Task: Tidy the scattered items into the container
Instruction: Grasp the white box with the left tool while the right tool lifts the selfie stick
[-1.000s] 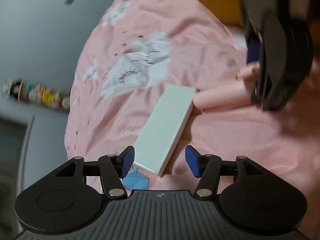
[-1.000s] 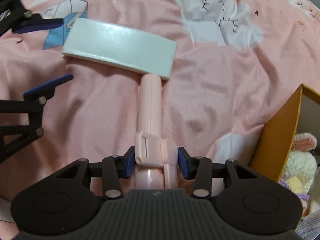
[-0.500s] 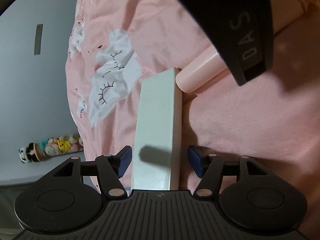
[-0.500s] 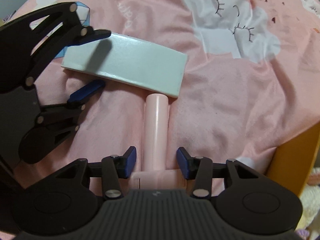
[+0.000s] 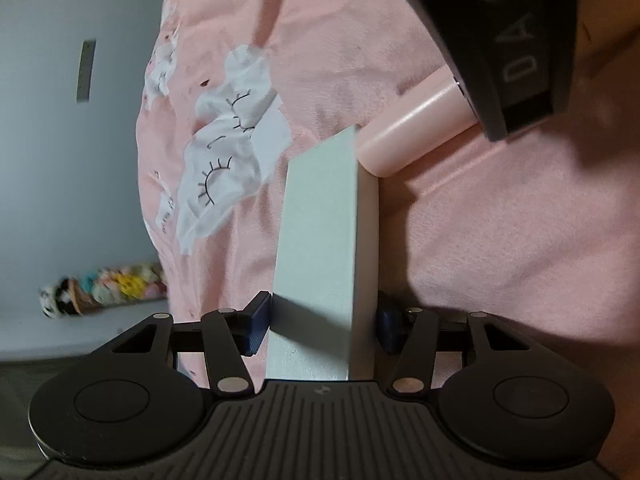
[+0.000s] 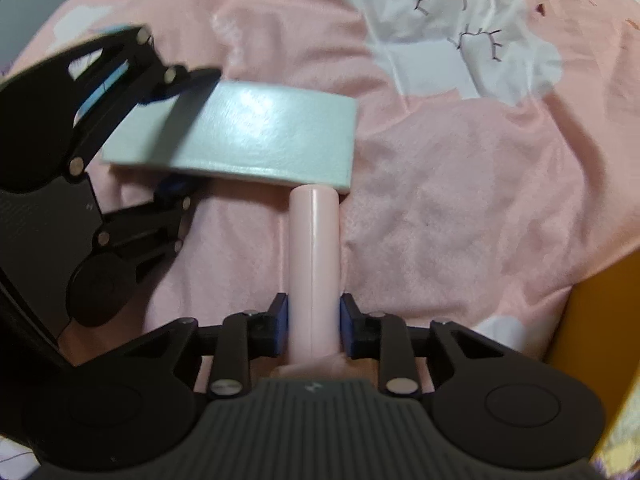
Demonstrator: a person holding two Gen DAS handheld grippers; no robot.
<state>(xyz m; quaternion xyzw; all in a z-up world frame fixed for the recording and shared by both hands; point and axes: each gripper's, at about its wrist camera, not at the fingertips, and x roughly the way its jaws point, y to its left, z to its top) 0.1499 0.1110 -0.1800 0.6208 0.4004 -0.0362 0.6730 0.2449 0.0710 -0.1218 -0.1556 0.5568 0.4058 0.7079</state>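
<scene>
**A:** Left wrist view: the white box (image 5: 324,240) lies flat on the pink bedspread (image 5: 500,240), its near end right between the jaws of the left gripper (image 5: 320,326). The jaws are closing; the blue pads (image 5: 256,330) look like they're right at the box's sides, but I can't tell if they're pressing yet.

**B:** Right wrist view agrees. The pink tube (image 6: 314,264) runs straight up the middle of the right gripper (image 6: 314,330), its far end touching the long side of the white box. Those jaws are closing too, and the pads sit against the tube on both sides, so I'd call that clamped.

**A:** And the container?

**B:** An orange box (image 6: 600,360) at the right edge, well apart from both items. The left gripper reaches in from the left.
</scene>
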